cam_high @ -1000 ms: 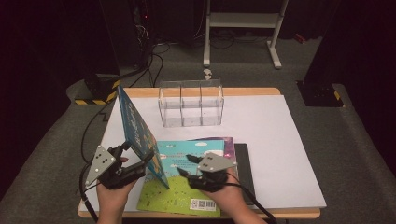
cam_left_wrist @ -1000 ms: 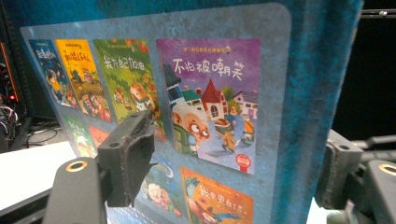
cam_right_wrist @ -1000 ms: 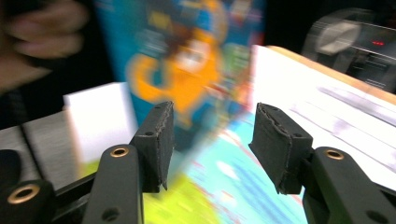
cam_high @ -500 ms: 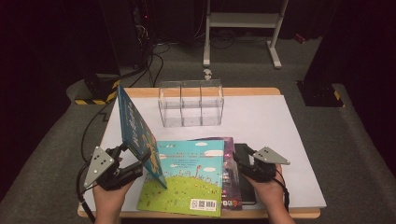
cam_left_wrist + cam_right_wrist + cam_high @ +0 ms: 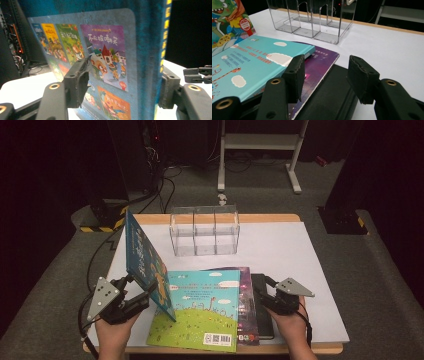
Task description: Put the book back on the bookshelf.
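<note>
Two grippers, two jobs: my left gripper [image 5: 142,292] straddles the lower edge of the upright blue book [image 5: 145,262], jaws just closing in, one pad touching the cover, the other (by the spine) seemingly a hair off, so no firm clamp yet. My right gripper [image 5: 265,292] hangs with jaws parted above the black notebook [image 5: 263,312], beside the purple book [image 5: 246,305] and the flat teal book [image 5: 200,310]. I judge standing the blue book is underway; next, squeeze fully, then carry it toward the clear rack [image 5: 204,231] upright

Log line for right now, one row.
left gripper: closing on upright blue book | right gripper: open over black book | organizer: empty
</note>
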### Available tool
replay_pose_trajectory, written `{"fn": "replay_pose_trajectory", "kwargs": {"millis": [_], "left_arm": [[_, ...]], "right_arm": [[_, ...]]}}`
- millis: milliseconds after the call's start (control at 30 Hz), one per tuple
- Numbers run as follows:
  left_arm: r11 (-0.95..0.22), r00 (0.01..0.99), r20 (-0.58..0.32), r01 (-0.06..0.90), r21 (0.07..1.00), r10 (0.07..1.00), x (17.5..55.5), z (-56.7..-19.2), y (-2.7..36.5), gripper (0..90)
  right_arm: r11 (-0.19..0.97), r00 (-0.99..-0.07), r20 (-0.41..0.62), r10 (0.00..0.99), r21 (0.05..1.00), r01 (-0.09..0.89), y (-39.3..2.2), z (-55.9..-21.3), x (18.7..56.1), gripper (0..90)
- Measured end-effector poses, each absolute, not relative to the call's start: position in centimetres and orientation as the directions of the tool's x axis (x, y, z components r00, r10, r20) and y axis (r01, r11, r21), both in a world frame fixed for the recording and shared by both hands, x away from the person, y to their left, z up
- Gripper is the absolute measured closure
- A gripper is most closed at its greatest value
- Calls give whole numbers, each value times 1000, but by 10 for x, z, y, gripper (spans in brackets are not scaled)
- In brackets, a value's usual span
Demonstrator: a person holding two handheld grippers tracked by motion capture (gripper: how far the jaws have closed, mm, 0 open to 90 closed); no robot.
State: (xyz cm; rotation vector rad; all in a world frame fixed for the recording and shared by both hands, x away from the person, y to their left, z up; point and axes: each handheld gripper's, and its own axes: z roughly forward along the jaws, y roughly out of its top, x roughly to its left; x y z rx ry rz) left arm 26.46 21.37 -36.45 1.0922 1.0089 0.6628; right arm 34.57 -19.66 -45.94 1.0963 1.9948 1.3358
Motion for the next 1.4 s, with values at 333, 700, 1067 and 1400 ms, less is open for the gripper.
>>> {"fn": "replay_pose_trajectory", "kwargs": {"millis": [333,700,1067,1400], "left_arm": [[336,389,-317,19,942,865,267,-364,220,446],[319,343,-300,0,948,890,271,-363,228,522],[272,257,-247,-66,960,934,272,-363,233,756],[264,247,-238,-76,961,939,271,-366,247,817]], "right_arm": [[179,-537,40,843,920,350,-202,-459,345,479],[178,-527,41,849,917,357,-206,-462,343,481],[171,-516,45,855,916,362,-209,-463,341,483],[180,-525,39,850,916,359,-206,-463,341,485]]}}
